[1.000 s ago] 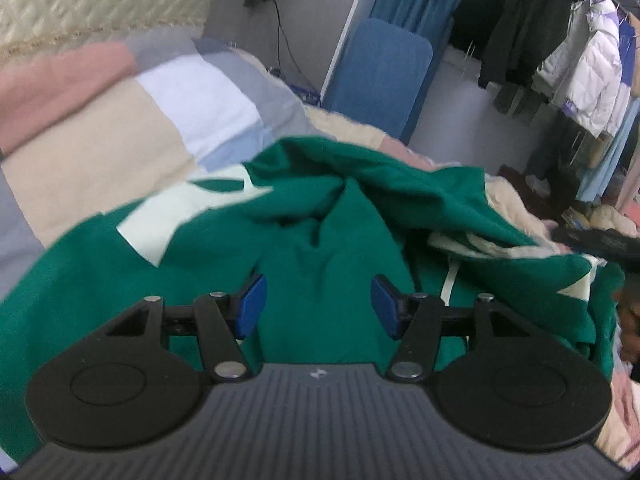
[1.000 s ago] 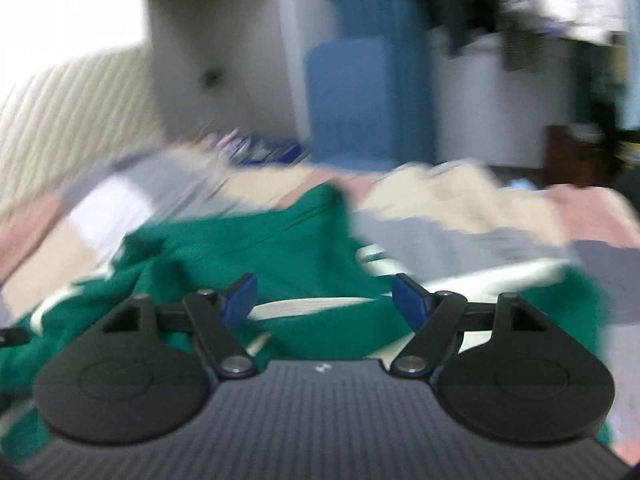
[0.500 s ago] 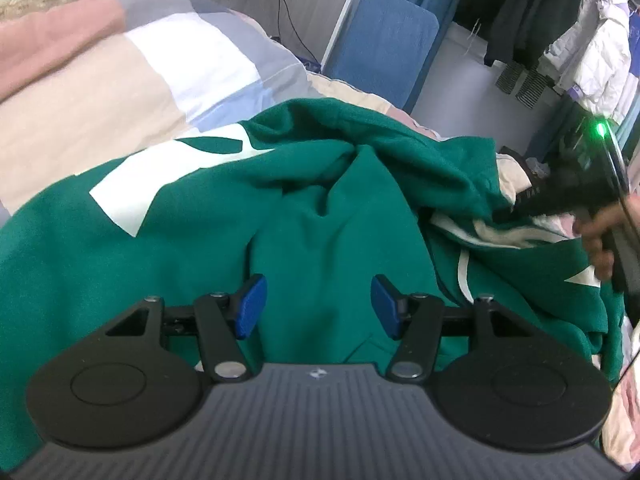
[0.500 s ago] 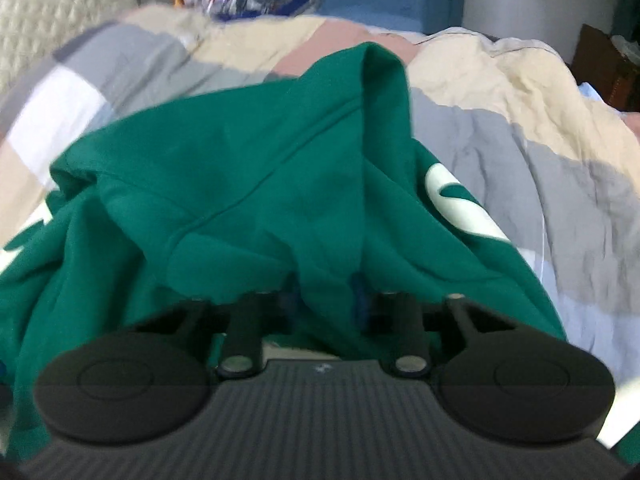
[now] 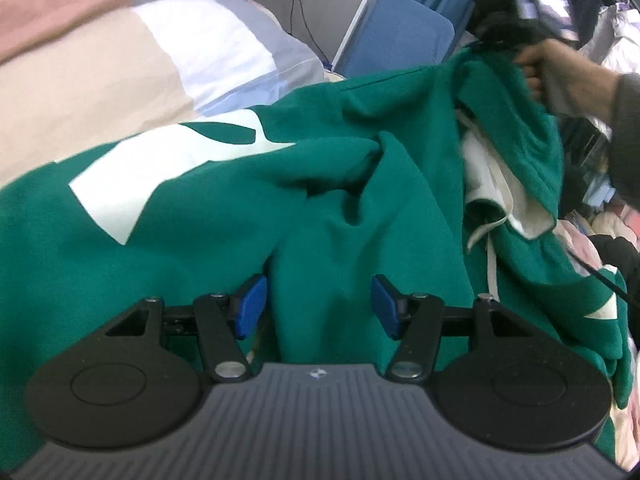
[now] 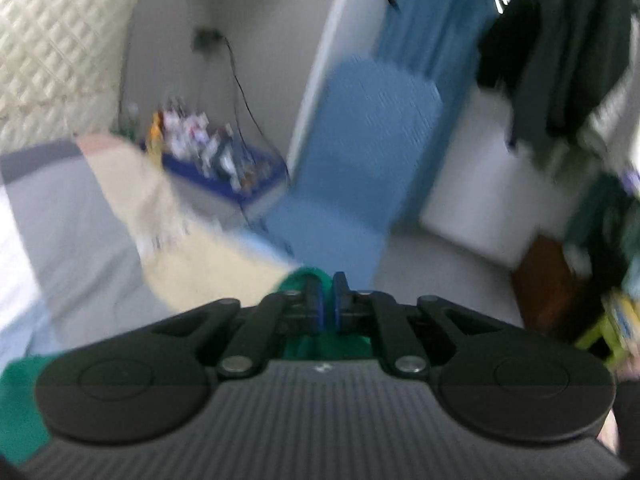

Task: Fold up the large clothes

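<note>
One big green hoodie [image 5: 332, 200] lies crumpled on the bed [image 5: 100, 80], and it fills most of the left wrist view. It is soft, thick cloth with pale shapes printed on it, a cream lining in the hood, and a white cord hanging down. The right tongs [image 6: 327, 304] are shut tight on a bit of the green cloth, which shows squeezed between the blue pads. In the left view a hand [image 5: 560, 76] on the far right holds those tongs up high, so that edge of the hoodie is lifted off the bed and the rest hangs down from it in folds. The left tongs [image 5: 318, 306] are apart and hold nothing. They point down at a soft ridge of green cloth that sits right between the two blue pads, and it looks like it touches the left one. So the cloth is straight ahead of the left tongs and very near, and they are the ones placed to grab next. The hoodie seems to stretch from the near left corner up to the raised right side. Under it the bed cover is smooth, with pink, cream, white and grey blocks. Behind the bed stand a blue padded board [image 6: 372, 152] and some hanging clothes [image 6: 560, 52].
</note>
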Available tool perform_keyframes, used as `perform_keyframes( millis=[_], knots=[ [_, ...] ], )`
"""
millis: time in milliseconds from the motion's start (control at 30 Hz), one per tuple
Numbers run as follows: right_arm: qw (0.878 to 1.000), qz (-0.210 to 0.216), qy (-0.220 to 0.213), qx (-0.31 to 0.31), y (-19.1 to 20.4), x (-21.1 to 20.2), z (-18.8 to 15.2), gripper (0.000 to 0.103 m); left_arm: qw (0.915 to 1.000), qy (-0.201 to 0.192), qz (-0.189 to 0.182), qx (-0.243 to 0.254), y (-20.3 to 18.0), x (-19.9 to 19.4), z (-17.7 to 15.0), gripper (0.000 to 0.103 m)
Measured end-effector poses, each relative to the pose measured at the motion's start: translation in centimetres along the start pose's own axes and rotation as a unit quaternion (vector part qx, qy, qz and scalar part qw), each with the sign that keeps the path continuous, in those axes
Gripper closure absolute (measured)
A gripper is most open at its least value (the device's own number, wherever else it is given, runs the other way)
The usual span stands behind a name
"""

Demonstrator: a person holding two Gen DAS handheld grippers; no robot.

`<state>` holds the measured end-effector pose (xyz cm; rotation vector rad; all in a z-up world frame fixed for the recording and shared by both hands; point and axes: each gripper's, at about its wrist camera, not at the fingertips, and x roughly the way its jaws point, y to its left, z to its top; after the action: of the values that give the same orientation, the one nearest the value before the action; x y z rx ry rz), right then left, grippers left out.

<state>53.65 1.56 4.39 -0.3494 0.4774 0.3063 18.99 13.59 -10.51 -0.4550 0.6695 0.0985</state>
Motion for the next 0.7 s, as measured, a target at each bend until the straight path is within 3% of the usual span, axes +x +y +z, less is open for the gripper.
perform_keyframes(
  millis=[200,300,400,500,567,600,633,700],
  knots=[
    [0.998,-0.009,0.055,0.000,3.5,10.0,-5.3,0.096,0.9998,-0.003,-0.009,-0.019,0.8,1.7,0.0,0.040],
    [0.996,-0.010,0.069,0.050,2.9,12.9,-8.9,0.096,0.9997,-0.007,-0.018,-0.016,0.9,2.0,-0.1,0.040],
    [0.994,-0.005,0.073,0.076,2.5,13.8,-11.1,0.094,0.9998,-0.004,-0.018,-0.011,0.9,2.1,-0.3,0.040],
    [0.993,0.006,0.049,0.110,1.6,12.1,-11.1,0.092,0.9996,-0.007,-0.025,-0.013,1.3,2.2,-0.3,0.040],
    [0.989,0.016,0.045,0.140,0.8,10.3,-10.9,0.078,0.9995,-0.005,-0.028,-0.016,1.5,2.4,-0.1,0.040],
    [0.987,0.023,0.043,0.151,0.4,9.0,-10.7,0.063,0.9995,-0.005,-0.028,-0.016,1.4,2.3,-0.1,0.040],
    [0.987,0.030,0.037,0.157,0.1,7.5,-10.6,0.054,0.9995,-0.005,-0.027,-0.016,1.3,2.1,-0.1,0.040],
    [0.988,0.037,0.027,0.150,-0.6,5.0,-10.4,0.050,0.9994,0.000,-0.023,-0.024,1.3,1.7,-0.1,0.040]
  ],
)
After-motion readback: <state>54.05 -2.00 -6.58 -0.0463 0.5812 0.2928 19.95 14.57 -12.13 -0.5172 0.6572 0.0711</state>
